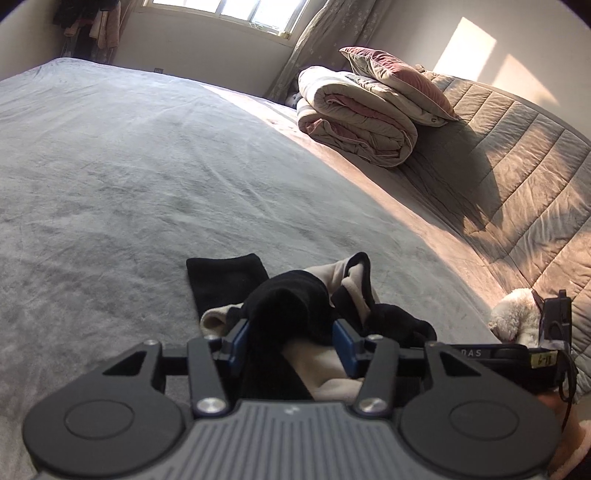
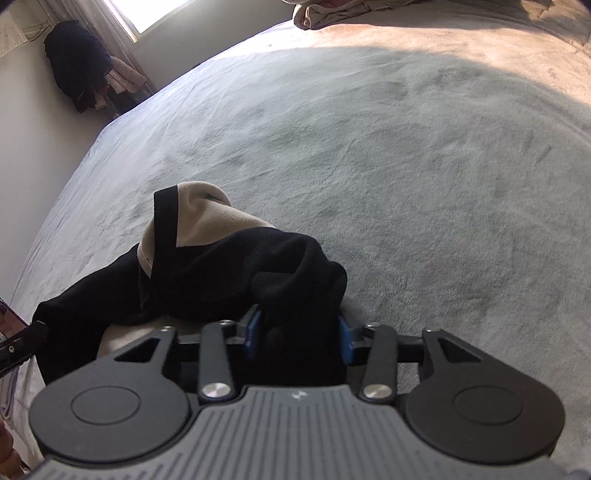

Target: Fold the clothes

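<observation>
Bottom centre of the left wrist view: left gripper (image 1: 291, 341) has its blue pads (image 1: 240, 341) spread about halfway, a bunch of the black and beige garment (image 1: 295, 306) sitting between them. Cannot tell if the pads press the cloth or just bracket it; looks loose, so I read it as released around the fabric.

Bottom centre of the right wrist view: right gripper (image 2: 299, 334) stands narrower, black fabric of the same garment (image 2: 229, 266) filling the gap between both pads. I read that as clenched on the cloth, a thick fold of it.

Garment lies crumpled in a heap on the grey bed cover (image 1: 129, 166), lower middle of both frames. Beige lining shows through, a black-edged corner pokes up at centre left of the right view. 1 flat black piece, maybe a sleeve or cuff (image 1: 225, 284), stretches out behind the heap in the left view.

Progress, my judgement: early. No clean fold visible, nothing squared or stacked. Left to do: spread it flat, line up the edges, fold, set aside.

Further back, lower right of the left view: white plush toy (image 1: 513, 314). Upper right: rolled duvet (image 1: 354, 114) with a pillow (image 1: 395, 77) on top. Top: window (image 1: 221, 11).
</observation>
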`<state>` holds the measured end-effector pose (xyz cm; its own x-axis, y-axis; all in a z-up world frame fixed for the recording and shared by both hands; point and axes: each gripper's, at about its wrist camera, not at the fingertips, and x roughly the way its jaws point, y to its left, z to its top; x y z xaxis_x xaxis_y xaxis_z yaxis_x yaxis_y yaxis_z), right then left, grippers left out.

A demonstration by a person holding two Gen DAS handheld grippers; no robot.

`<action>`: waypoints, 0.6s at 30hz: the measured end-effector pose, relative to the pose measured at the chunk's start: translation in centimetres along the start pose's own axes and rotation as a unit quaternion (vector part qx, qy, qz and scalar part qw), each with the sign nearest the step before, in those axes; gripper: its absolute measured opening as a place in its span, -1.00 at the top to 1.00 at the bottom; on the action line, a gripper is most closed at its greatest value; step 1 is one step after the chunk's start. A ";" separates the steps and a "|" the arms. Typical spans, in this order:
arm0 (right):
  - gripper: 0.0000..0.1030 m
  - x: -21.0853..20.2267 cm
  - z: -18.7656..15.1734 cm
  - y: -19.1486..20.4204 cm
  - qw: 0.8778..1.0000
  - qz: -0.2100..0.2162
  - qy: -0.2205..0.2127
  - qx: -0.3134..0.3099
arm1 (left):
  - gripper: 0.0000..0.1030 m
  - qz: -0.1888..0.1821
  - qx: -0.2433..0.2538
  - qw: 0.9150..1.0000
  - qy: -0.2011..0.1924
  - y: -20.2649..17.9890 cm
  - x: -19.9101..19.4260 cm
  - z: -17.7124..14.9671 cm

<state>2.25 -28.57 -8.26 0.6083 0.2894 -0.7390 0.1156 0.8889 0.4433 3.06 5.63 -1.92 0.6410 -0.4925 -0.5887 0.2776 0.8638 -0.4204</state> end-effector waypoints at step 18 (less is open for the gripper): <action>0.60 -4.2 -2.9 7.2 0.954 0.286 0.082 -0.042 | -0.34 -0.182 -0.113 0.973 0.086 2.4 0.7 -0.8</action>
<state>-1.80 -22.30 -3.41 0.4209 0.7811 -0.4612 -0.2655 0.5923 0.7607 3.64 7.29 -3.89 0.3956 -0.7890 -0.4701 0.2872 0.5924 -0.7527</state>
